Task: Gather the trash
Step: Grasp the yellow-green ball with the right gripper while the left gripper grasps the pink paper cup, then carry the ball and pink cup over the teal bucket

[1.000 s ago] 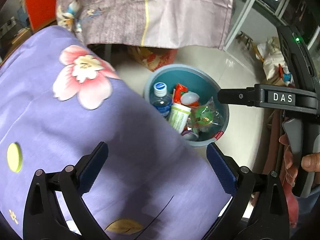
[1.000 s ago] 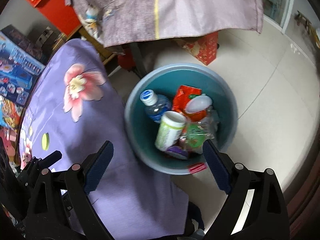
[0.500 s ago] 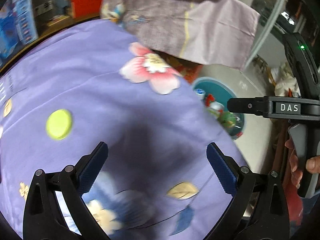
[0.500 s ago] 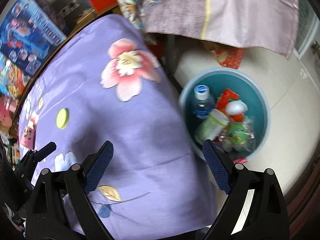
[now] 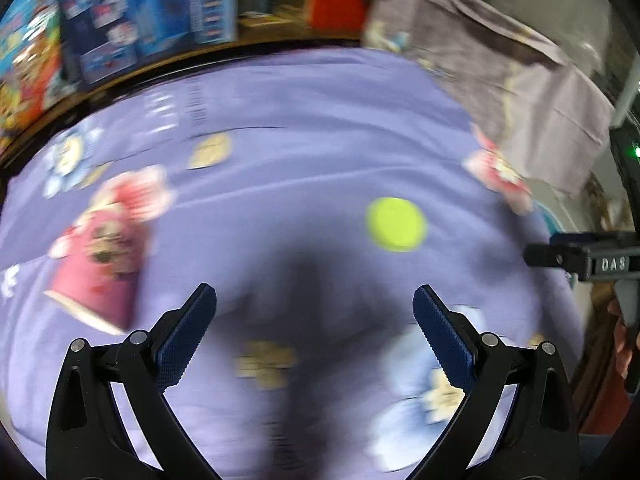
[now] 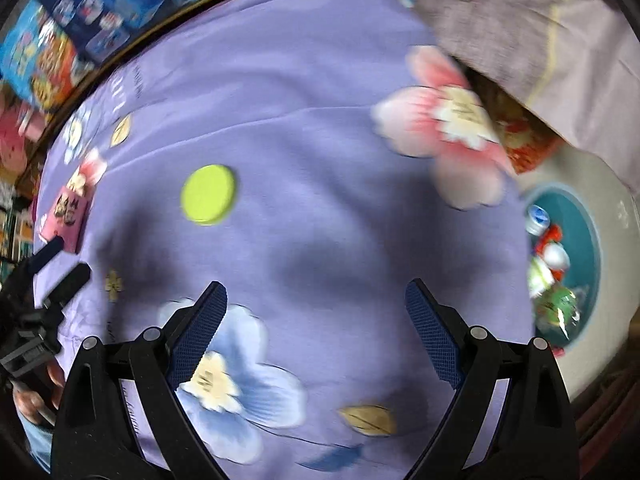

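A yellow-green disc [image 5: 397, 224] lies flat on the purple flowered cloth [image 5: 300, 184], ahead of the left gripper [image 5: 315, 334] and a little toward its right finger; seen from the right gripper [image 6: 316, 330], the same disc [image 6: 209, 195] lies ahead and off toward its left finger. A pink carton [image 5: 98, 270] rests on the cloth ahead-left of the left gripper, near its left finger; the right wrist view shows it [image 6: 66, 216] small at the far left edge.

Only the right wrist view shows the teal bin [image 6: 588, 264], on the floor past the cloth's edge to the right of the right gripper, holding a bottle and wrappers.

Both grippers stand wide open with nothing between their blue pads [image 5: 188, 330]. Each view catches the other gripper at its edge, with fingers of the hand holding it. Both views are blurred.
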`<move>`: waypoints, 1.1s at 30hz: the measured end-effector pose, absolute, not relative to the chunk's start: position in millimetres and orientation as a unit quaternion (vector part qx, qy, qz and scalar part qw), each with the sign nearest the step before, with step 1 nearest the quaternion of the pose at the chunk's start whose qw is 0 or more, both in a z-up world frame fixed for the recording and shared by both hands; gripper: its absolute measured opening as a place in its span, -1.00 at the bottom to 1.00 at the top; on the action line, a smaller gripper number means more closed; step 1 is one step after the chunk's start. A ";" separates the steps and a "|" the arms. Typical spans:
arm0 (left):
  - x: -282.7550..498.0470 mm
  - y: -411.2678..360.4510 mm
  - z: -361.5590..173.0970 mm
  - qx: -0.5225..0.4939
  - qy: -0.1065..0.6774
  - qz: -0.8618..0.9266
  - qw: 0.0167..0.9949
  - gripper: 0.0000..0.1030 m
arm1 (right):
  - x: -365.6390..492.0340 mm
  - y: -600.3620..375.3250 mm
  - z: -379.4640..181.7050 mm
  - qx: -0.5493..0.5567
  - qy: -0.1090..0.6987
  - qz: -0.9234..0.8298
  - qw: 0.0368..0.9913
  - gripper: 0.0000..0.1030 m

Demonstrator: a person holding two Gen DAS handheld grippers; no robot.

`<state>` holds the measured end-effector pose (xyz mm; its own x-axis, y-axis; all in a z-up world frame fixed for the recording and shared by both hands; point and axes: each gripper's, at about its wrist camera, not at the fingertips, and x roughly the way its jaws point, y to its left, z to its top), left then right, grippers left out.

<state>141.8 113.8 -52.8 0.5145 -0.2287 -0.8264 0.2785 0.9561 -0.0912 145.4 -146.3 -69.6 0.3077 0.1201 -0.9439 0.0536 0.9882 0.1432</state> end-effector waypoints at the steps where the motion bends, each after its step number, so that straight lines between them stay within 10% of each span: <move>1: 144.2 129.6 -51.8 0.020 0.470 -0.136 0.872 0.92 | 149.4 -137.6 -70.6 0.068 0.590 0.024 0.804 0.69; 20: 209.2 241.5 -77.1 -0.004 0.499 -0.051 0.865 0.92 | 225.3 -49.0 -111.9 0.018 0.603 0.046 0.796 0.68; 27: 212.1 236.9 -94.0 -0.007 0.508 -0.056 0.860 0.91 | 224.5 -36.4 -122.1 -0.031 0.596 0.037 0.801 0.25; 31: 211.1 236.4 -98.0 -0.004 0.514 -0.054 0.856 0.25 | 223.6 -34.3 -118.1 -0.033 0.591 0.042 0.805 0.02; 33: 207.7 234.8 -96.1 -0.004 0.512 -0.051 0.858 0.22 | 221.9 -35.1 -116.4 -0.033 0.590 0.043 0.806 0.02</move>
<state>207.7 234.8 -96.1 0.4708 -0.0909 -0.8776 0.0834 0.9948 -0.0583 221.9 -35.1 -116.4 0.3000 0.0306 -0.9534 -0.1078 0.9942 -0.0019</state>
